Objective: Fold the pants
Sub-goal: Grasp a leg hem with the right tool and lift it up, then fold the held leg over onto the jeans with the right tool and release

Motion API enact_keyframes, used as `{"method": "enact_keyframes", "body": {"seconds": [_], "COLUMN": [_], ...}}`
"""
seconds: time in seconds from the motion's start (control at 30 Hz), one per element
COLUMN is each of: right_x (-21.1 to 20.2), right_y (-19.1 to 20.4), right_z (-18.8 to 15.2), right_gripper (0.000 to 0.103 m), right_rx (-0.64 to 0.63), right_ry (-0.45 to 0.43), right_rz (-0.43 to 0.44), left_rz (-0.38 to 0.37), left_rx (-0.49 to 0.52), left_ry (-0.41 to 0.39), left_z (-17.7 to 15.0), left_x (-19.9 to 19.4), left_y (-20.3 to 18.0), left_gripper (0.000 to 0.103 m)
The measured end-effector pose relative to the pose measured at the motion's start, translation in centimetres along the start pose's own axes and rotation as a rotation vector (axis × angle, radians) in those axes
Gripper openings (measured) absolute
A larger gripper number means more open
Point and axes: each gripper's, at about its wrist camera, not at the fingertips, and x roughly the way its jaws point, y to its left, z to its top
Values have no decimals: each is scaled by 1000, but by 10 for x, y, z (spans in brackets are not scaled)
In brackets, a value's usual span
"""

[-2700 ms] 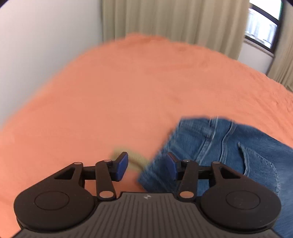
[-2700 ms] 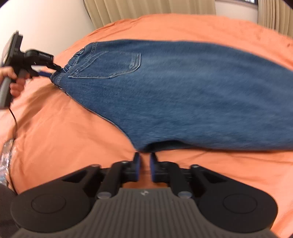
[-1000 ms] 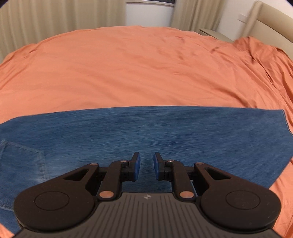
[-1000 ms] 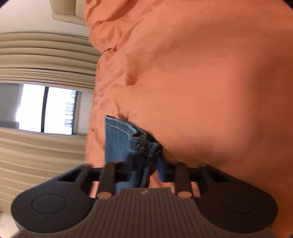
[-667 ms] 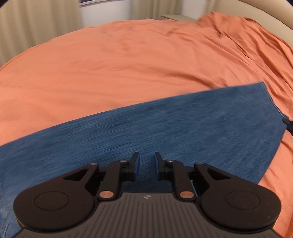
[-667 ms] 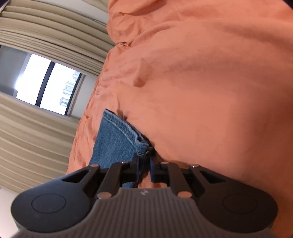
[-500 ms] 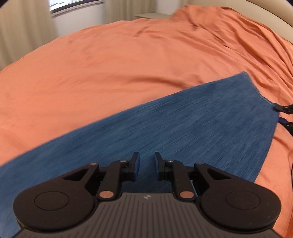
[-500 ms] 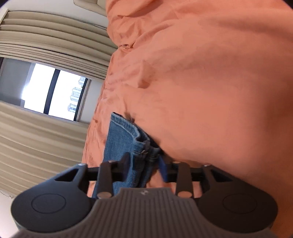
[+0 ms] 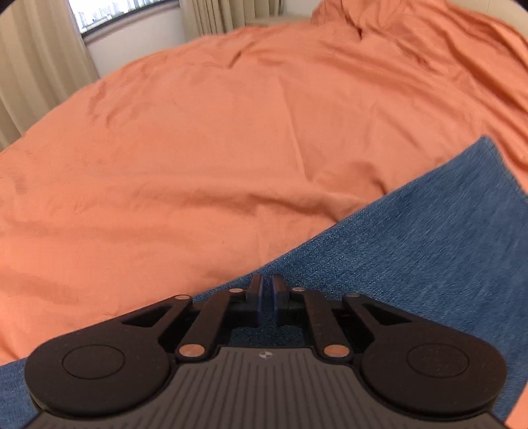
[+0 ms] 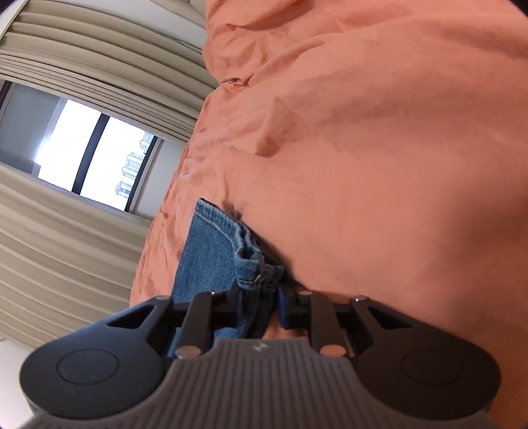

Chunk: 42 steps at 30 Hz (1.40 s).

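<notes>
Blue jeans (image 9: 412, 264) lie flat on the orange bedspread (image 9: 231, 148), one leg running off to the right. My left gripper (image 9: 265, 292) points down at the leg's far edge. Its jaws are closing, the pads almost together, with the denim edge pinched at the tips. In the right wrist view, the stitched hem end of the jeans (image 10: 254, 267) is bunched between the fingers of my right gripper (image 10: 260, 307). Those jaws are closing too. The blue right pad (image 10: 282, 308) presses the cloth, and the denim hides the left pad.
Rumpled orange bedding rises toward the head of the bed (image 9: 412, 29). Beige curtains (image 10: 66, 49) and a window (image 10: 92, 155) stand beyond the bed's far side. Bare bedspread (image 10: 379, 165) stretches past the hem.
My left gripper slid along the leg to its far edge, and its jaws narrowed. My right gripper stayed at the hem, rolled a little, widened briefly and closed again.
</notes>
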Motion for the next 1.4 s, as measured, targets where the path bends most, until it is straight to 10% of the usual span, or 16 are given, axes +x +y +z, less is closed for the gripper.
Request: {"method": "enact_keyframes", "body": {"seconds": [0.2,0.77,0.93,1.4], "right_x": [3,-32,-48,3], "right_y": [12,143,226,405], "right_z": [4,8,-15,-204], "right_gripper": [14,7,7,6], "right_rx": [-38,-392,-559,-902], "right_ry": [9,5,-15,93], "right_rz": [-61,-131,-95,41], "left_rz": [64,-166,-223,-2], "left_rx": [44,119,45,-285], "left_ry": [-14,26,-13,-179], "left_z": [0,-129,-141,-207], "left_x": [-9,-110,-144,-243], "left_y": [-14,-67,-39,140], "left_gripper": [10,0,10,15]}}
